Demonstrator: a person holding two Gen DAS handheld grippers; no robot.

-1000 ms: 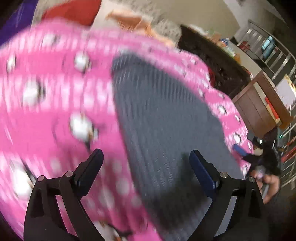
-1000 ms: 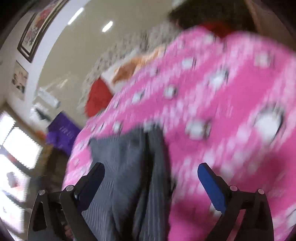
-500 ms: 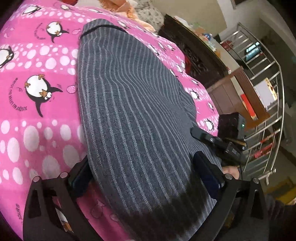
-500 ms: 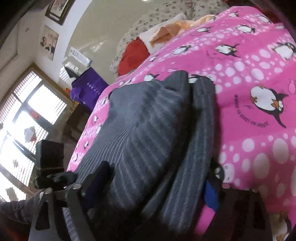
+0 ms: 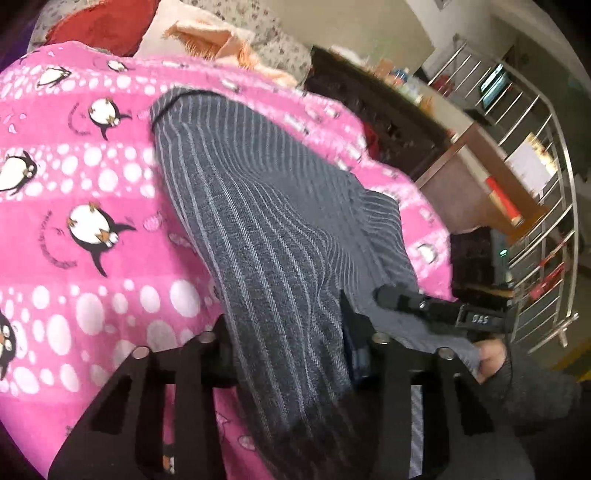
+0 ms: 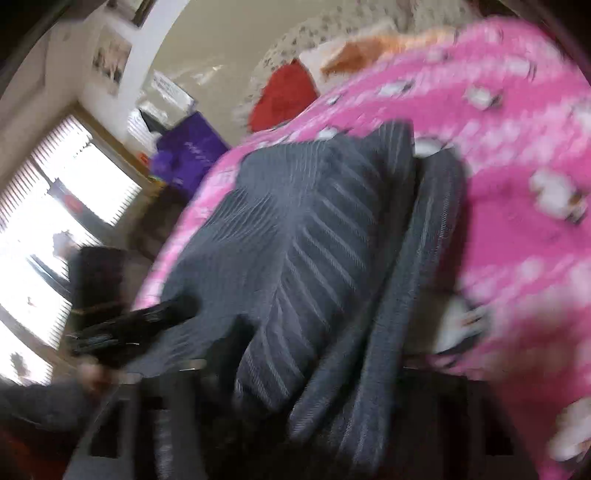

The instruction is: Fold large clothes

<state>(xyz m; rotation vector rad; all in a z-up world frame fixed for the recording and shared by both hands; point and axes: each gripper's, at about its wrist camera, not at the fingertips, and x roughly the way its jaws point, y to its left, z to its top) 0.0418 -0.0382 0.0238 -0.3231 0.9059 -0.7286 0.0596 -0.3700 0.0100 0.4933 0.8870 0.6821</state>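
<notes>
Half a second ago both tools sat wide open around the cloth. Now the left gripper (image 5: 288,354) is pinched tight on the near edge of the dark grey garment with thin pale stripes (image 5: 258,221) — the cloth bunches between its black fingers and rises off the bed. The right gripper (image 6: 295,391) looks closed on the same edge too, but its picture is blurry from moving, so this is a guess. So the lift for a fold has likely begun.

The garment lies long on the pink fleece blanket with penguins and white dots (image 5: 74,184); its far end is flat and its near end is held up. The cloth looks thick, soft and woven, and it sags in folds. The blanket looks fuzzy. A red cushion (image 5: 99,29) sits past it.
</notes>
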